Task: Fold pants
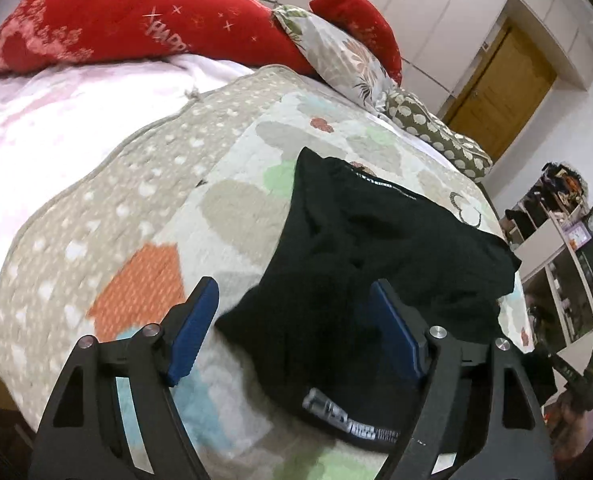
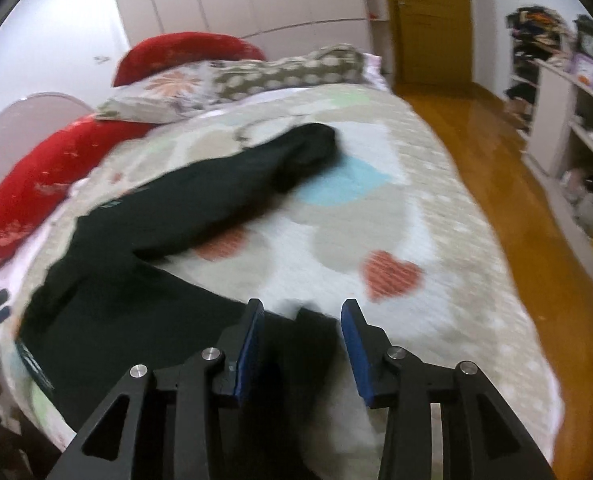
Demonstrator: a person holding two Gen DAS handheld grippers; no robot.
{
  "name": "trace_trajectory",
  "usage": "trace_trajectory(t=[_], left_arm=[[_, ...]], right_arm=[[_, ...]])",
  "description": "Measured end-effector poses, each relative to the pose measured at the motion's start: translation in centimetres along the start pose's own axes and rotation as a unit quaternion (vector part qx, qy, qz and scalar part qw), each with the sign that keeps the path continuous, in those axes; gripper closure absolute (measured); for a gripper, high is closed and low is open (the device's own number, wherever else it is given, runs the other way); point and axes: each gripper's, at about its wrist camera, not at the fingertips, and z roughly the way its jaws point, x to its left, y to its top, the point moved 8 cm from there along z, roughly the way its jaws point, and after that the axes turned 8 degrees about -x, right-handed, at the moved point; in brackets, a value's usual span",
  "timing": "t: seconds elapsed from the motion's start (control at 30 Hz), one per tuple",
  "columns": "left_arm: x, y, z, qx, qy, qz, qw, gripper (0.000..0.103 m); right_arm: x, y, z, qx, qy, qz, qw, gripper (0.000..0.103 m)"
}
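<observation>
— Where did the tools stand?

— My left tool (image 1: 292, 320) had its pads spread wide and pinched nothing; the black pants (image 1: 376, 260) lay under it on the quilt (image 1: 136, 208). My right tool (image 2: 302, 340) stood part-spread, a strip of black cloth between the pads, neither pad pressing it.

— Which step?

— I judged a fold just laid down and let go. One leg (image 2: 216, 184) ran loose and slanted toward the pillows, so next I needed fresh grips to bring it over.

— The count?

— One pair of pants, two tools, one quilt. Pillows: two red ones (image 2: 40, 192) and two patterned ones (image 2: 168, 92).
</observation>
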Motion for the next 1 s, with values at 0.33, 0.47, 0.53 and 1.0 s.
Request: trace_trajectory(t=[0.33,0.47,0.53,1.0], left_arm=[[-1.3,4.9,9.3,0.068,-0.025,0.014,0.9973,0.024],[-1.6,7.0,13.7,0.095,-0.024,0.04,0.9944,0.024],[-1.7,7.6,15.7,0.107,-0.024,0.057,0.9923,0.024],[-4.7,8.8,23.8,0.13,-0.064,0.128,0.9811,0.03]], right_arm=[[1.8,7.5,8.0,0.003,-0.002,-0.019,1.0,0.052],[0.4,10.6,11.0,0.006,-0.017,-0.021,1.0,0.035],[-0.4,12.1,12.5,0.006,-0.024,-0.019,1.0,0.034],[-3.1,14.3,21.5,0.059,-0.025,-0.06,0.996,0.039]])
